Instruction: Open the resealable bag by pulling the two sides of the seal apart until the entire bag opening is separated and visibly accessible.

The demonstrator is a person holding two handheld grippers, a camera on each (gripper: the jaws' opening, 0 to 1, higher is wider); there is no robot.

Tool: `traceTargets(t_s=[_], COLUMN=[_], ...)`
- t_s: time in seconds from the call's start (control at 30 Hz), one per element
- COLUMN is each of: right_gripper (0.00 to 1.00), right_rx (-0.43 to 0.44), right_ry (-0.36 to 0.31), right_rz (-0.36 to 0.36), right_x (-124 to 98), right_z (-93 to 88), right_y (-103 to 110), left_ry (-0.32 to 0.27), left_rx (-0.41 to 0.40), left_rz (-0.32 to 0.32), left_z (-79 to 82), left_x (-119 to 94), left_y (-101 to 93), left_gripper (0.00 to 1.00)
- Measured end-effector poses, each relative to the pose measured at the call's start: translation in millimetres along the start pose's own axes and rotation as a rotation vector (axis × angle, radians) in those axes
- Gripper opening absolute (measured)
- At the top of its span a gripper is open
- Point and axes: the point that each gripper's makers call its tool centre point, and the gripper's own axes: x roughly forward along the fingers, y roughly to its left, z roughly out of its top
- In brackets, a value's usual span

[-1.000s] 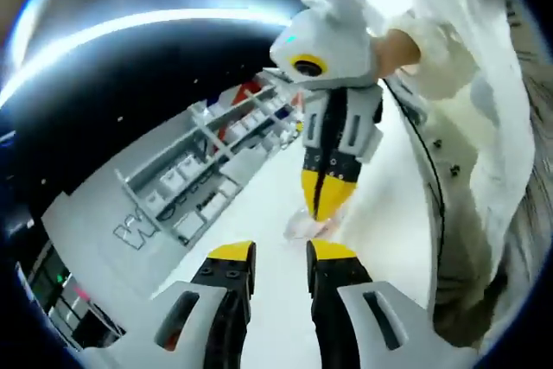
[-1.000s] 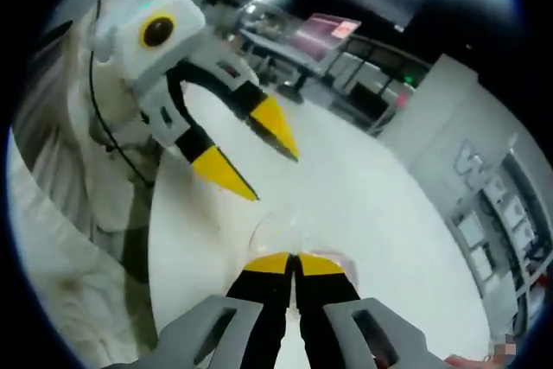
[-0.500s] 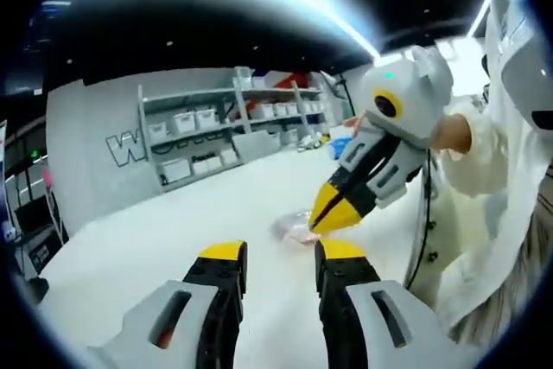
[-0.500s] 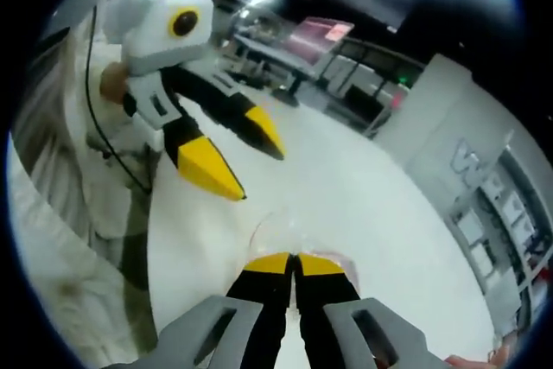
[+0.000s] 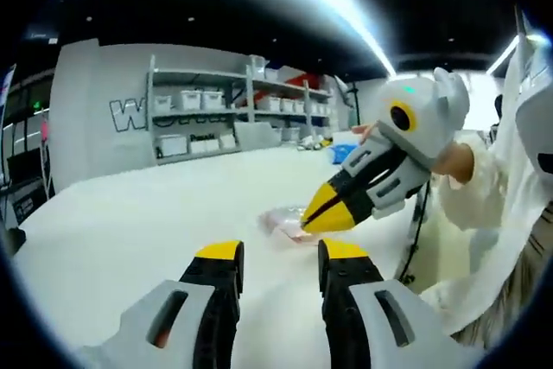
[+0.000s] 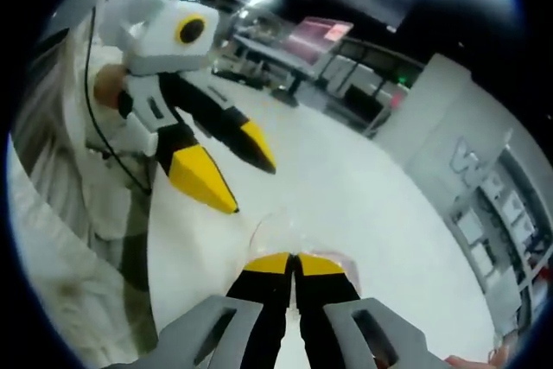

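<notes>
left claw (image 6: 232,170) swung lower, nearer the bag (image 6: 281,235)

Tabletop (image 5: 130,222) lies bare and open between the left gripper (image 5: 278,257) and the far edge. Right gripper (image 5: 315,216), jaws closed on the bag (image 5: 283,219), blocks approach from the person's side. Shelving (image 5: 216,123) stands beyond the far edge, well apart.
</notes>
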Motion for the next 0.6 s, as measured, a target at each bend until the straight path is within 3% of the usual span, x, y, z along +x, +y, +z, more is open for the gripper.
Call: traceTargets(t_s=[0.17, 0.4, 0.6], right_gripper=[0.0, 0.0, 0.0], right_rx=[0.0, -0.001, -0.002], right_ry=[0.0, -0.003, 0.0], right_rz=[-0.001, -0.001, -0.001], right_x=[0.3, 0.4, 0.6], right_z=[-0.5, -0.1, -0.4], right_y=[0.8, 1.7, 2.1], left_ry=[0.015, -0.043, -0.053], left_rx=[-0.158, -0.427, -0.437], left_rz=[-0.019, -0.029, -0.003], left_z=[-1.9, 6.9, 5.5], left_x=[-1.3, -5.7, -10.3], left_y=[-4.3, 10.1, 16.6], left_gripper=[0.34, 0.36, 0.38])
